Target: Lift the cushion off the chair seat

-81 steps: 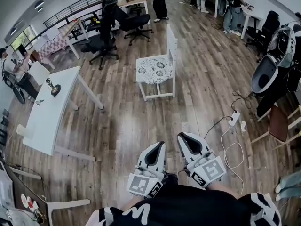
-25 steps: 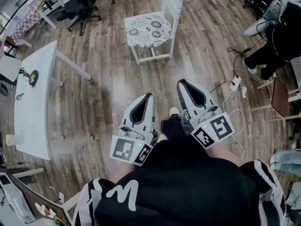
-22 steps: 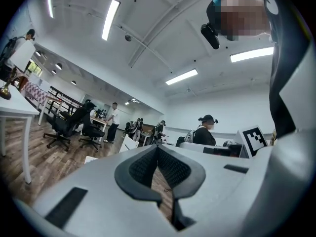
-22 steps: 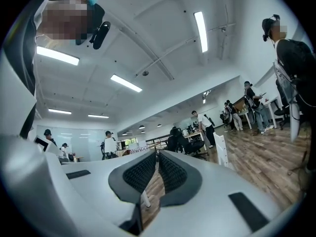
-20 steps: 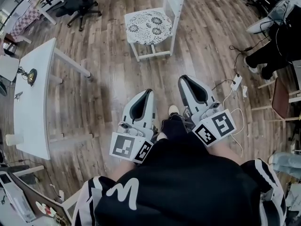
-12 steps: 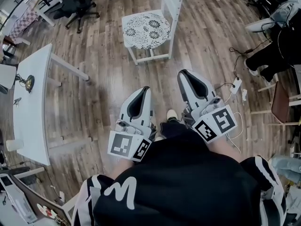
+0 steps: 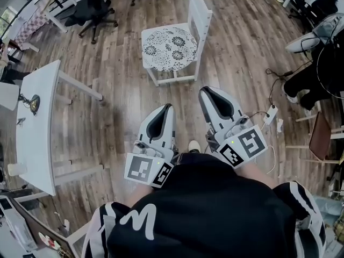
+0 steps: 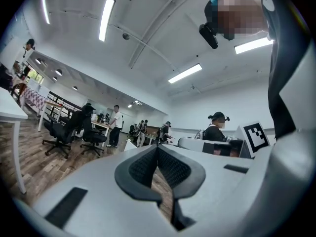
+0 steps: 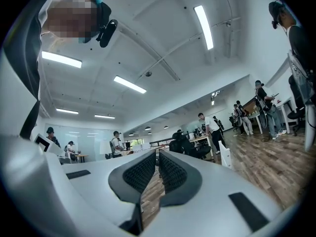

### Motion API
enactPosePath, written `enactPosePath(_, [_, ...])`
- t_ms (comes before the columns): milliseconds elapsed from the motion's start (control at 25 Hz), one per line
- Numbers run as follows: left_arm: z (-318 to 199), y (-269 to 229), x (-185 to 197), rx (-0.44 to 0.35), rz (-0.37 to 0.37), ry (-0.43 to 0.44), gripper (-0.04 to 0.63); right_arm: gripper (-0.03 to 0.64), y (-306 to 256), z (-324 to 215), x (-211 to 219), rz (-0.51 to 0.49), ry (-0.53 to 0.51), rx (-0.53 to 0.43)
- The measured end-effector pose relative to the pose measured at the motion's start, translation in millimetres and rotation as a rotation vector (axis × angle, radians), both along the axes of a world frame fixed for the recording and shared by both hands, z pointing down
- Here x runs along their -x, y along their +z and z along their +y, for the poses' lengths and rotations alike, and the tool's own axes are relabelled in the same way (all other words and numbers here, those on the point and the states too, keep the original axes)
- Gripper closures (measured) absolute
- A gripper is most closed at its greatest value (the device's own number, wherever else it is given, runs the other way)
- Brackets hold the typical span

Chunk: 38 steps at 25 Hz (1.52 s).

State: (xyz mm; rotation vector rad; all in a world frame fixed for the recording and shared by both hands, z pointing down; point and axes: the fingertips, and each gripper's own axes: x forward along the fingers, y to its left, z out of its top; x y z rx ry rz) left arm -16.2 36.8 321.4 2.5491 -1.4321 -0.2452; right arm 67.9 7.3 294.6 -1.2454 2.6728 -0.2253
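Observation:
A round white cushion with a dark floral print (image 7: 169,48) lies on the seat of a white wooden chair (image 7: 200,16) at the top middle of the head view. Both grippers are held level above the wood floor, well short of the chair. My left gripper (image 7: 167,107) points toward the chair's front legs. Its dark pads (image 8: 148,167) meet at the tip and hold nothing. My right gripper (image 7: 206,91) is a little farther forward. It is shut and empty as well, with its pads (image 9: 170,172) together. The gripper views show no cushion.
A white table (image 7: 37,117) stands at the left. Black office chairs (image 7: 94,7) are at the top left. A power strip with cables (image 7: 270,114) lies on the floor at the right, near a brown chair (image 7: 321,138). People stand at desks (image 8: 114,125) in the distance.
The person has walked toward the chair. Both grippers have come forward with them and the chair now lies closer ahead. The jaws stay shut.

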Motion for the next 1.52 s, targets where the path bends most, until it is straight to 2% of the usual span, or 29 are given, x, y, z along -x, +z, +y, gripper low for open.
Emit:
enactPosePath(360, [-30.1,3.5,-20.9,-0.007,-0.002,-0.045,0.592,0.583,1.6,-34.5,-14.7,0.003,-0.053,-0.011])
enactPosePath(880, [-43.5,9.3,-11.0,0.023,-0.016,-0.101,0.591,0.583,10.1,-49.5,2.7,0.020,-0.119,0.007])
enactPosePath(1240, [-93.0,7.7,-10.8,0.003,0.003,-0.056,0.591,0.583,8.8,-92.0,1.7,0.046,-0.074,-0.009])
enactPosePath(1520, [-160.6,5.9,0.7,-0.001,0.012,-0.027,0.592,0.583,11.4,-155.4,8.3,0.051,-0.034,-0.004])
